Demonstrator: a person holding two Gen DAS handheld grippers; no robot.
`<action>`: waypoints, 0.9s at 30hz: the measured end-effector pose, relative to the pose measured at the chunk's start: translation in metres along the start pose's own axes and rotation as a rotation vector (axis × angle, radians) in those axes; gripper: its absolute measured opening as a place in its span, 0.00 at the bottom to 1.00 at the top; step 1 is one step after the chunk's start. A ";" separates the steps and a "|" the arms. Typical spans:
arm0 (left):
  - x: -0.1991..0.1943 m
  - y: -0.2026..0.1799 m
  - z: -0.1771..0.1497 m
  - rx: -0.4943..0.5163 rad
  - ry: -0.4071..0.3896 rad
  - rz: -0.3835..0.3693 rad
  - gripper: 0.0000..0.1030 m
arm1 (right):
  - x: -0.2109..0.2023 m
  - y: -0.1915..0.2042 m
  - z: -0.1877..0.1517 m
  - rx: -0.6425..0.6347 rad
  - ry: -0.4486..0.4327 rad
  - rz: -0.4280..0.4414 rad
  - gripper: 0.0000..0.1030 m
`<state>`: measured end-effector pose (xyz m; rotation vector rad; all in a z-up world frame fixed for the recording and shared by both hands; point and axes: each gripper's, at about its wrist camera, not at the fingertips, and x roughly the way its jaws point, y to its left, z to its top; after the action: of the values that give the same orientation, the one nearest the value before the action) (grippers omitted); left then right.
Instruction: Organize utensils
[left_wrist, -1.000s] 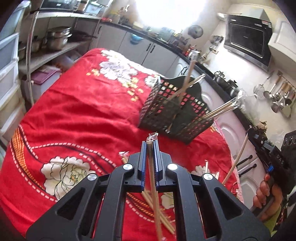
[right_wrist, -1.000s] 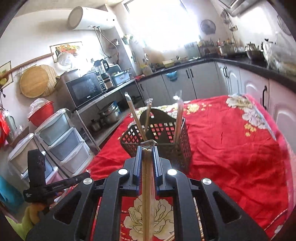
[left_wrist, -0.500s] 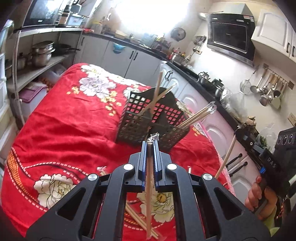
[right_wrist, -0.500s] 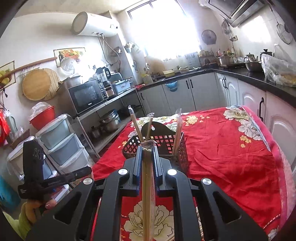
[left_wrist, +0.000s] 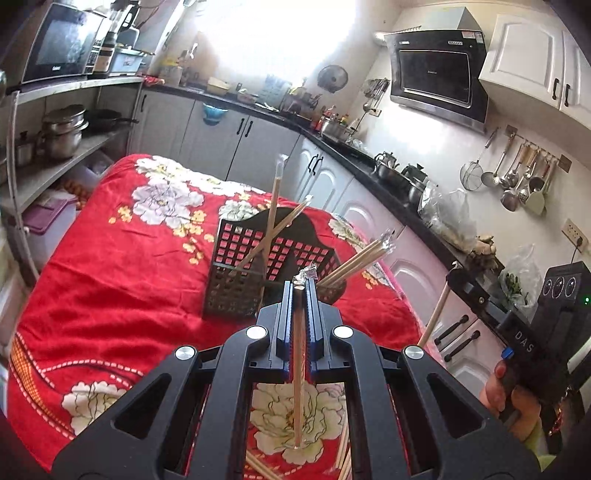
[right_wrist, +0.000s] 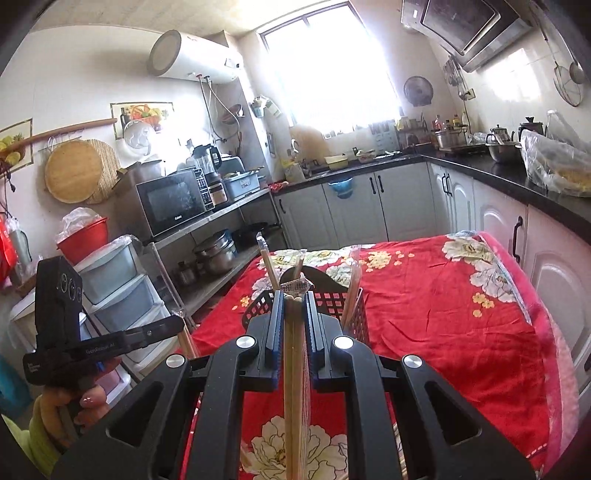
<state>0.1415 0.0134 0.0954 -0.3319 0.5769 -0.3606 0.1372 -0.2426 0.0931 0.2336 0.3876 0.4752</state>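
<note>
A black mesh utensil basket (left_wrist: 236, 284) stands on the red flowered cloth (left_wrist: 110, 266) and holds several wrapped chopstick pairs (left_wrist: 275, 206). My left gripper (left_wrist: 300, 286) is shut on a wrapped chopstick pair (left_wrist: 298, 369), held upright above the cloth, short of the basket. My right gripper (right_wrist: 294, 295) is shut on another wrapped chopstick pair (right_wrist: 295, 398), just before the basket (right_wrist: 343, 306). The right gripper also shows in the left wrist view (left_wrist: 454, 275), the left one in the right wrist view (right_wrist: 177, 321).
More chopsticks lie on the cloth below my left gripper (left_wrist: 258, 463). Grey cabinets (left_wrist: 373, 218) and a black counter run along the table's far and right sides. A metal shelf with pots (left_wrist: 62, 133) and plastic drawers (right_wrist: 114, 280) stand to the left.
Both grippers have lifted and drawn back with their chopsticks, so the basket looks smaller and farther. The views have tilted up toward the kitchen.
</note>
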 end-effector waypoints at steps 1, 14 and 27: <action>0.000 -0.001 0.002 0.001 -0.003 -0.002 0.03 | 0.000 0.000 0.001 0.000 -0.003 0.000 0.11; 0.000 -0.007 0.034 0.017 -0.056 -0.007 0.03 | 0.006 0.003 0.021 -0.015 -0.035 0.005 0.11; -0.002 -0.008 0.070 0.015 -0.131 0.005 0.03 | 0.026 0.009 0.045 -0.030 -0.059 0.003 0.11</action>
<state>0.1788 0.0208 0.1547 -0.3372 0.4466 -0.3360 0.1739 -0.2280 0.1282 0.2188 0.3221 0.4752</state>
